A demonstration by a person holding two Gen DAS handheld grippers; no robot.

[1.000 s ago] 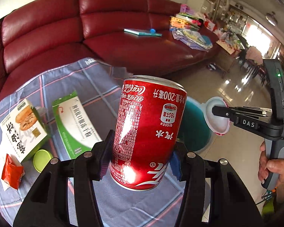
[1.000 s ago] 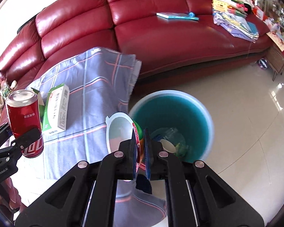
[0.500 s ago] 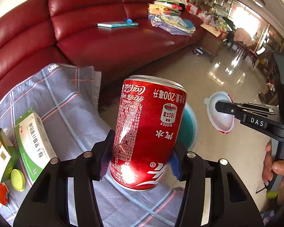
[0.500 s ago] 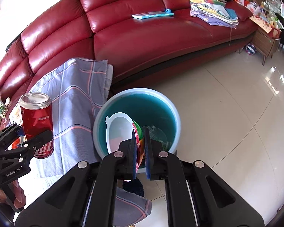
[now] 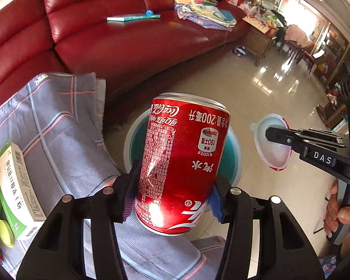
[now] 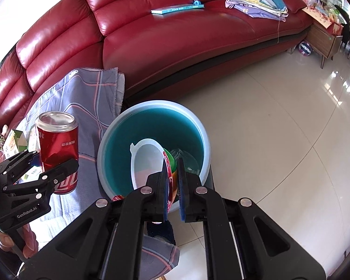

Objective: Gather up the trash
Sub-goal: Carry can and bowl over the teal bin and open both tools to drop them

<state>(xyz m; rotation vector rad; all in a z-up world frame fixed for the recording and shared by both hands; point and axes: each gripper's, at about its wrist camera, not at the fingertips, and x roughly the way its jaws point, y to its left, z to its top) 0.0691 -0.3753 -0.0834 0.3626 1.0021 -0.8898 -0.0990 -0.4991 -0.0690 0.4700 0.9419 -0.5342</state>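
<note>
We have the left gripper (image 5: 172,198) clamped on a can (image 5: 182,161) and the right gripper (image 6: 172,186) pinching a lid (image 6: 147,161) over the bin (image 6: 151,126), boxes (image 5: 14,186) left on the bench.

can (image 5: 182,163): red, mirrored Coca-Cola script near the top rim, plus Chinese print with "200" in the volume line and "180" in a small white badge, all reading backwards in the left wrist view
right tool (image 5: 274,135): "DAS" in white letters on its black body
left tool (image 6: 44,163): "GenRobot.AI" in small white print on its side
green-and-white box (image 5: 14,186): Chinese lettering and a barcode, too small to make out
</note>
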